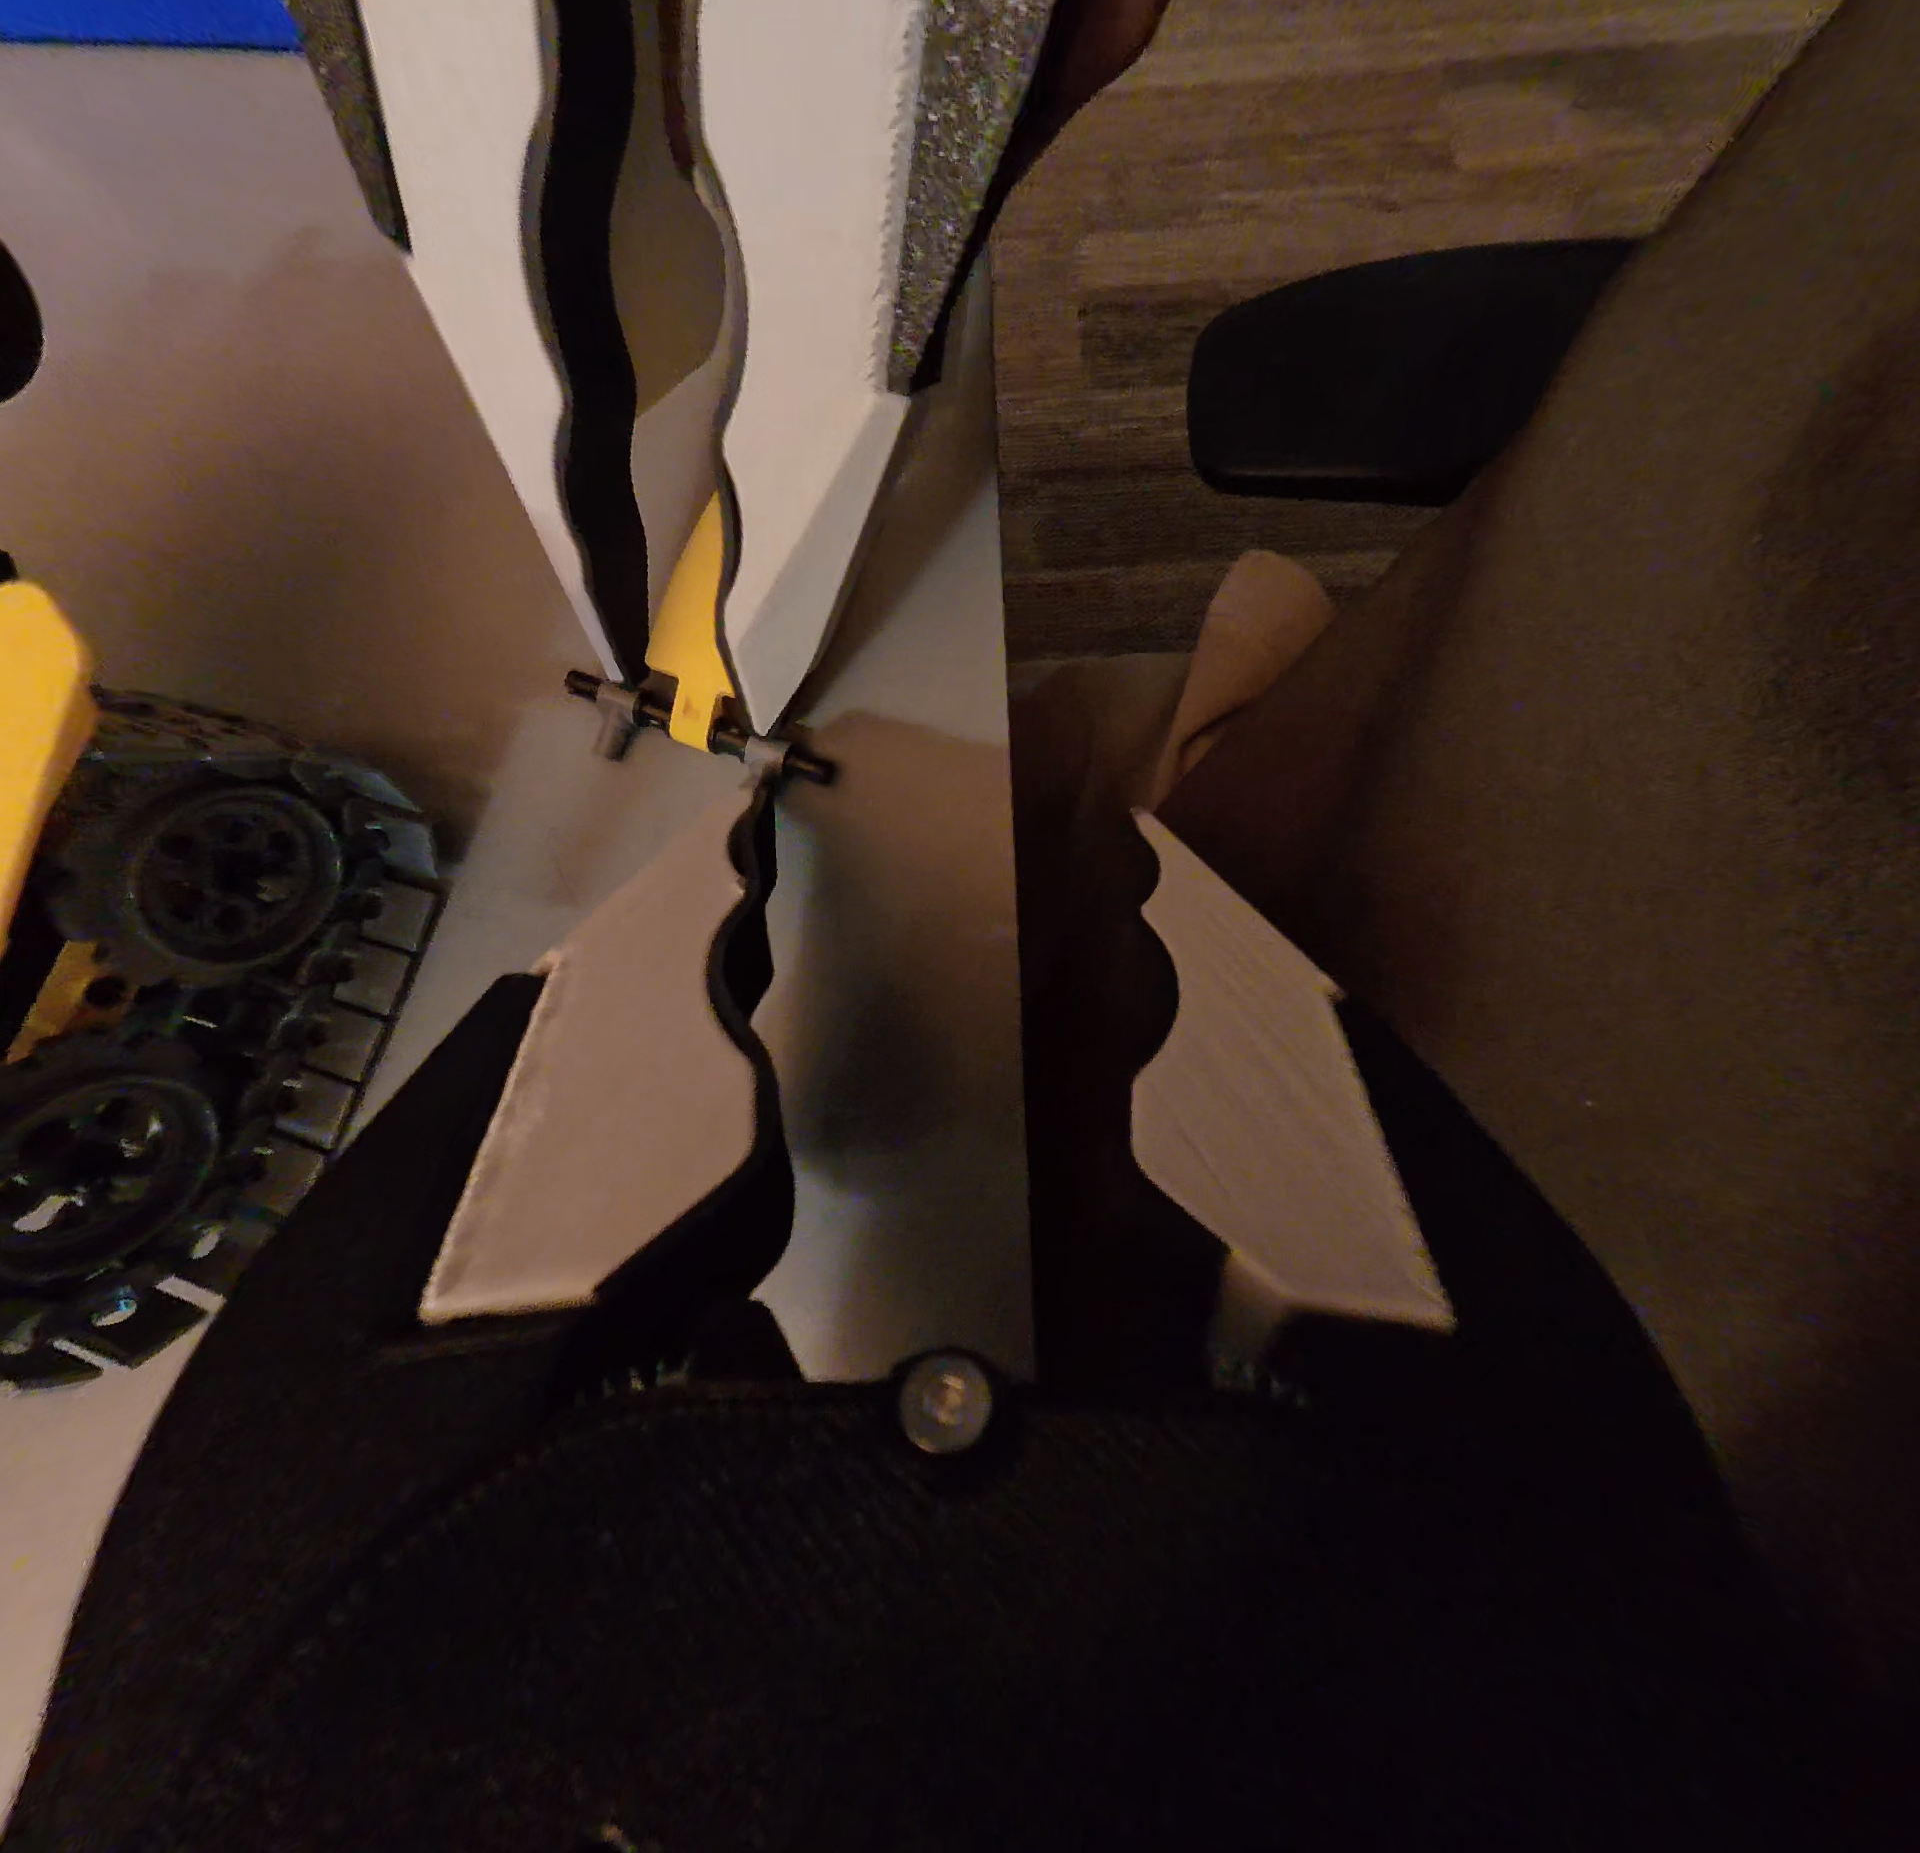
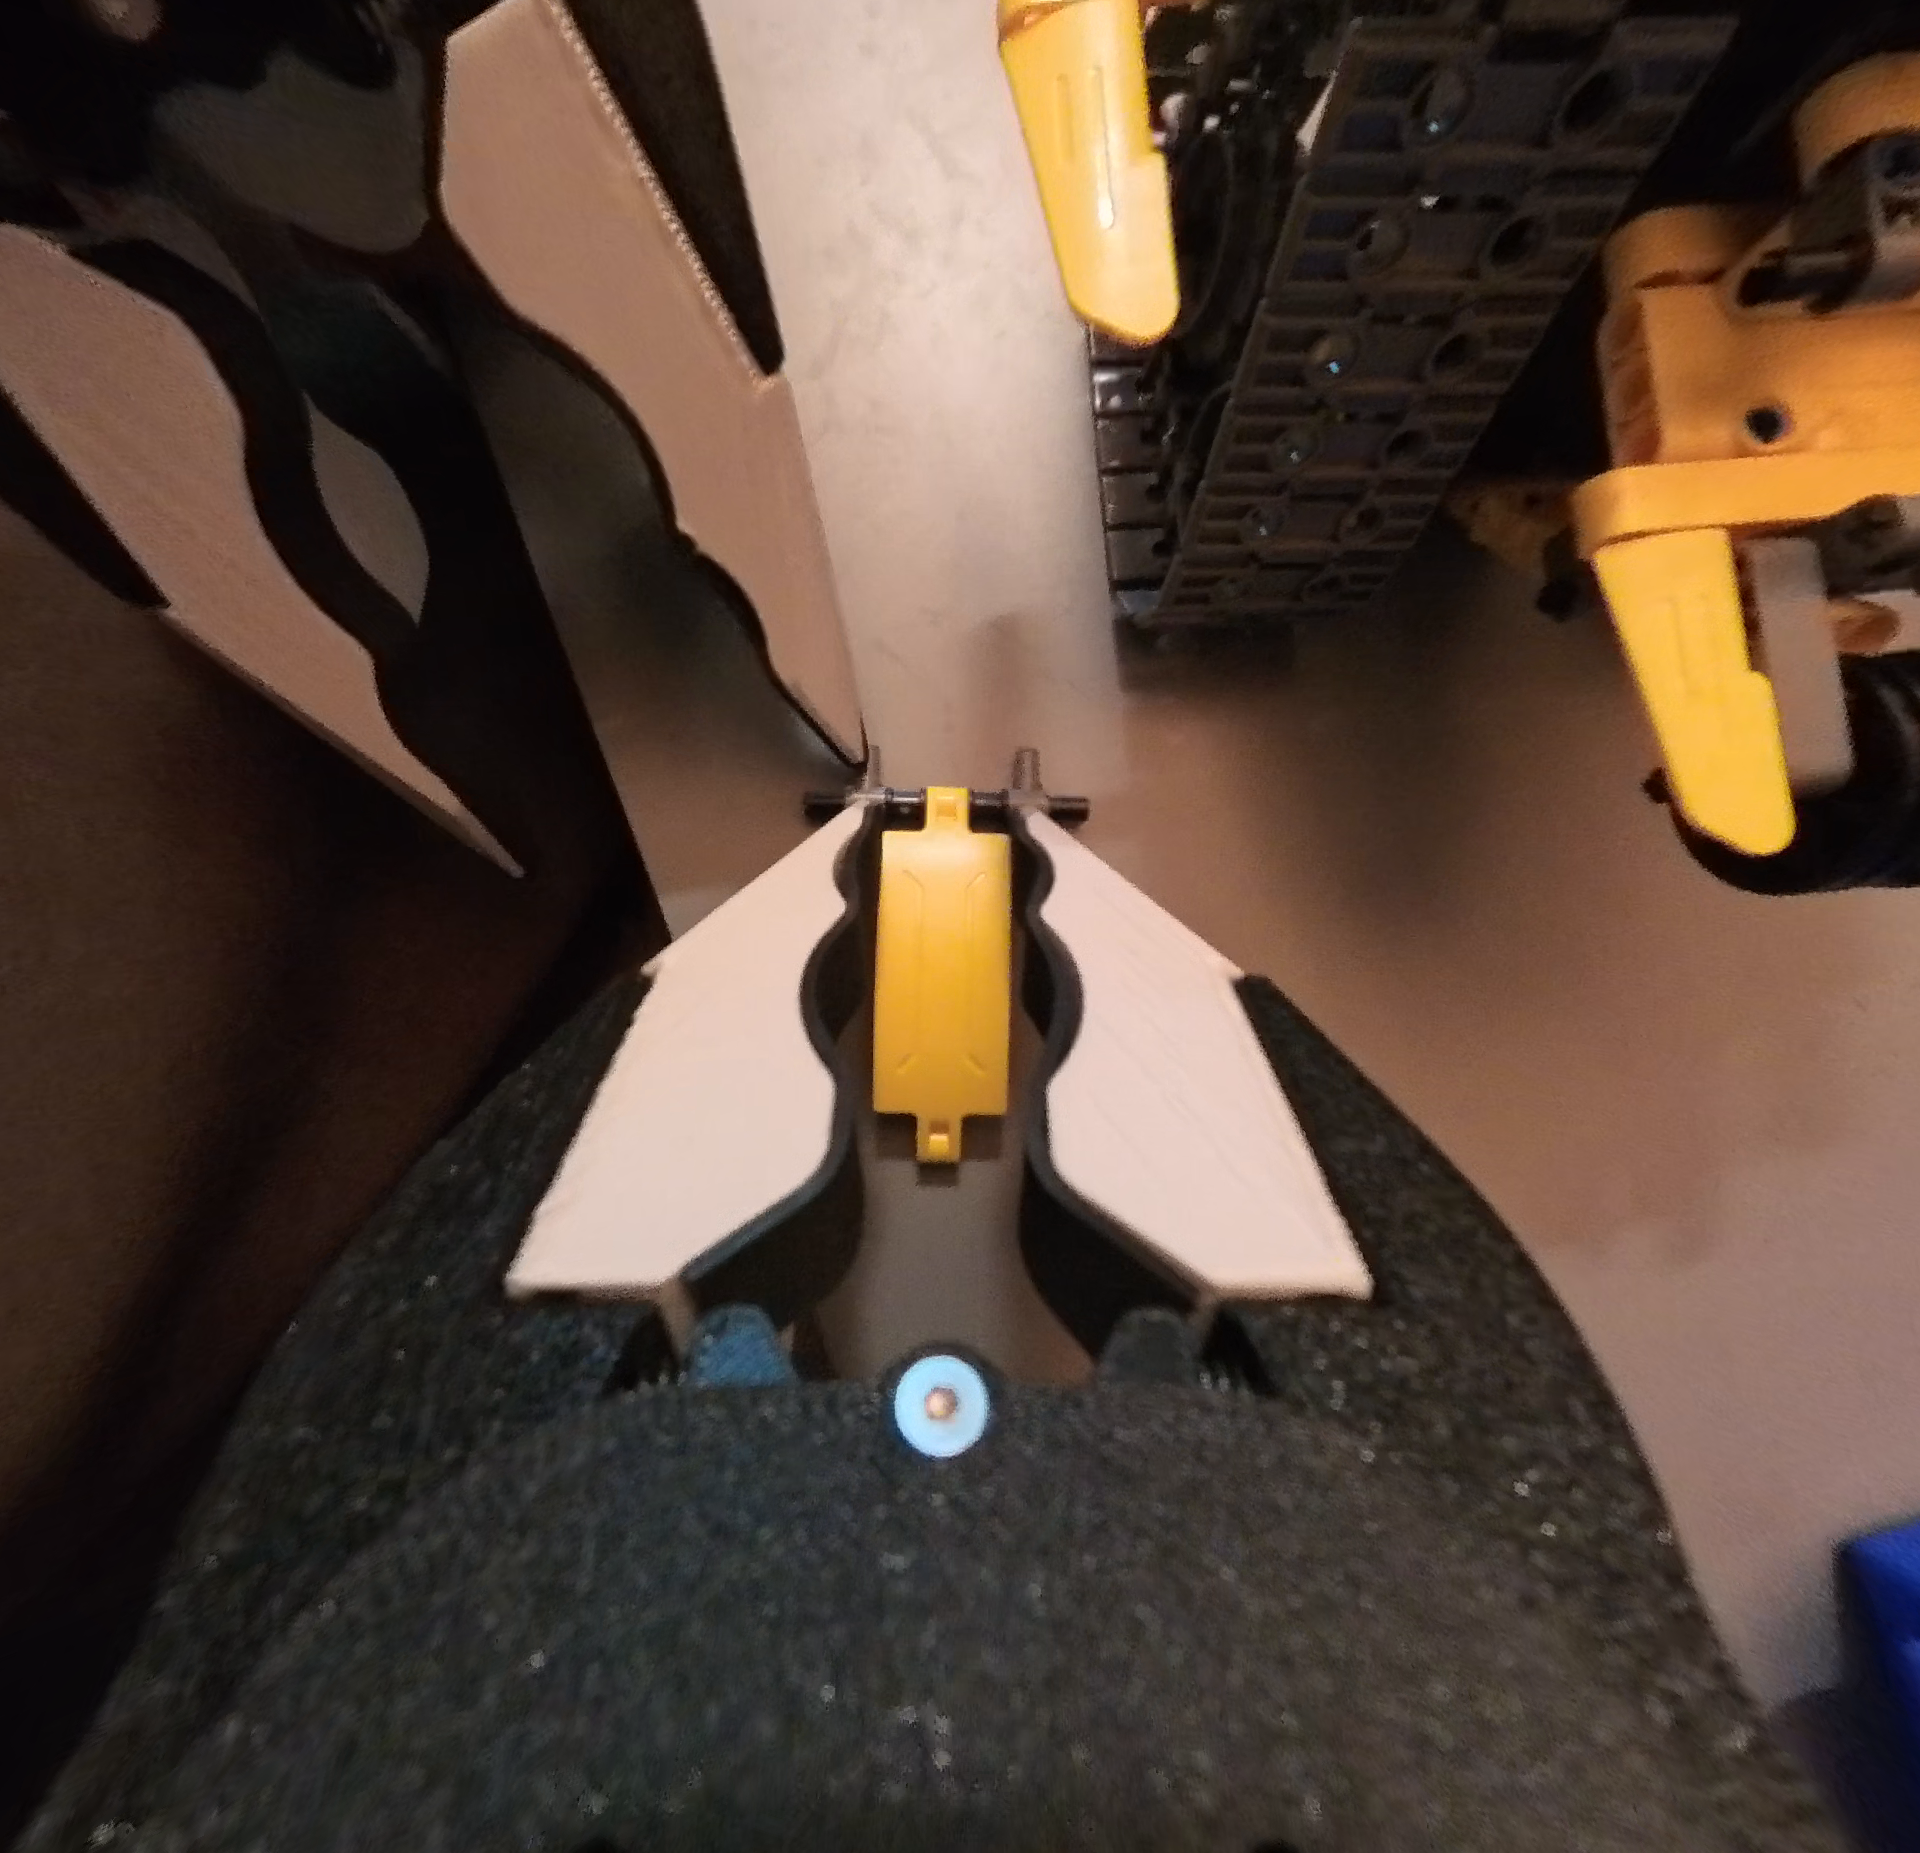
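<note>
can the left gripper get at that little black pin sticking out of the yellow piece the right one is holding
Probably yes. The left gripper is open, one fingertip already beside the black pin; nothing lies between, though the right gripper crowds the yellow piece.

A pale, smooth table (image 1: pixel 260 473) under warm, dim light. Past its edge lies grey-brown wood-grain flooring (image 1: pixel 1351 120), with a black chair armrest (image 1: pixel 1382 390) nearby.

the right gripper (image 2: pixel 943 795) clasped a toy panel piece (image 2: pixel 940 982) lengthwise between its fingers, an axle (image 2: pixel 940 798) crossing at the tips. the left gripper (image 1: pixel 951 806), spread wide, met that axle from the opposite side. a tracked toy vehicle (image 2: pixel 1455 276) stood on the table (image 2: pixel 914 349) ahead-right of the right gripper.
</note>
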Demonstrator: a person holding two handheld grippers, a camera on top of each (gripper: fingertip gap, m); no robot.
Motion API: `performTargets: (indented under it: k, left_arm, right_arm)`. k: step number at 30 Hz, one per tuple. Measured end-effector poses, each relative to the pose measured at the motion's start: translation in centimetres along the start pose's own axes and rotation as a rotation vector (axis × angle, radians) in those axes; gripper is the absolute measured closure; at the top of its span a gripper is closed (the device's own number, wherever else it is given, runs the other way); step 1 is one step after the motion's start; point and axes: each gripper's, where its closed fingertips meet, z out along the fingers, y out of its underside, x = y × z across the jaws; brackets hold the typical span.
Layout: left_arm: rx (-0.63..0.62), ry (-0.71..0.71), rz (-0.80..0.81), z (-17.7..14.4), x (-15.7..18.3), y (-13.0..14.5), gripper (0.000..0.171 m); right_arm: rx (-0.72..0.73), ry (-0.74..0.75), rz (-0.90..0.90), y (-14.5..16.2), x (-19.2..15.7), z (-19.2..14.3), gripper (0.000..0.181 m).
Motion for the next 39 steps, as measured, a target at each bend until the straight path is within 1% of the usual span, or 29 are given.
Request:
performTargets:
  k: [4,7,9,10,13,15,18,23,26,28,30,33,36,39]
  left_arm:
    - [0.007,0.017,-0.026,-0.1,-0.1,-0.1,0.109]
    - [0.006,0.018,-0.021,-0.1,0.0,-0.1,0.107]
    - [0.009,0.028,-0.028,-0.1,0.0,-0.1,0.106]
    - [0.011,0.034,-0.034,-0.1,0.0,-0.1,0.106]
    - [0.014,0.043,-0.042,-0.1,0.0,-0.2,0.106]
    - [0.013,0.041,-0.04,-0.1,0.0,-0.2,0.106]
    - [0.013,0.043,-0.041,-0.1,0.0,-0.2,0.106]
    - [0.017,0.057,-0.046,-0.1,0.2,-0.2,0.104]
    - [0.024,0.091,-0.05,-0.3,0.6,-0.3,0.094]
    - [0.04,0.157,-0.101,-0.7,1.3,-0.6,0.085]
    - [0.098,0.215,-0.159,-1.8,1.7,-1.4,0.081]
    - [0.256,0.21,-0.181,-5.1,1.2,-3.7,0.086]
    - [0.377,0.114,-0.145,-8.9,-0.7,-5.6,0.088]
    - [0.442,-0.004,-0.105,-12.4,-3.9,-7.1,0.085]
  right_arm:
    - [0.077,0.054,-0.007,-0.4,0.6,-0.7,0.146]
    - [0.116,0.042,0.025,-0.5,0.5,-0.8,0.133]
    - [0.115,0.032,0.018,-0.3,0.3,-0.6,0.126]
    - [0.107,0.016,0.006,-0.2,0.1,-0.4,0.119]
    - [0.077,0.001,-0.01,0.2,-0.1,0.2,0.115]
    - [0.06,0.005,-0.031,0.3,0.0,0.6,0.114]
    - [0.069,-0.003,-0.045,0.1,0.0,0.7,0.122]
    - [0.082,-0.024,-0.031,0.1,0.1,0.8,0.125]
    - [0.096,-0.027,-0.034,0.2,0.1,0.7,0.126]
    - [0.102,-0.031,-0.026,0.2,0.1,0.6,0.126]
    - [0.122,-0.033,-0.015,0.0,0.1,0.1,0.126]
    - [0.217,-0.068,0.02,-1.9,-0.1,-2.4,0.126]
    - [0.303,-0.061,0.019,-4.4,0.8,-6.0,0.126]
    - [0.338,-0.017,-0.009,-6.8,3.3,-9.4,0.127]
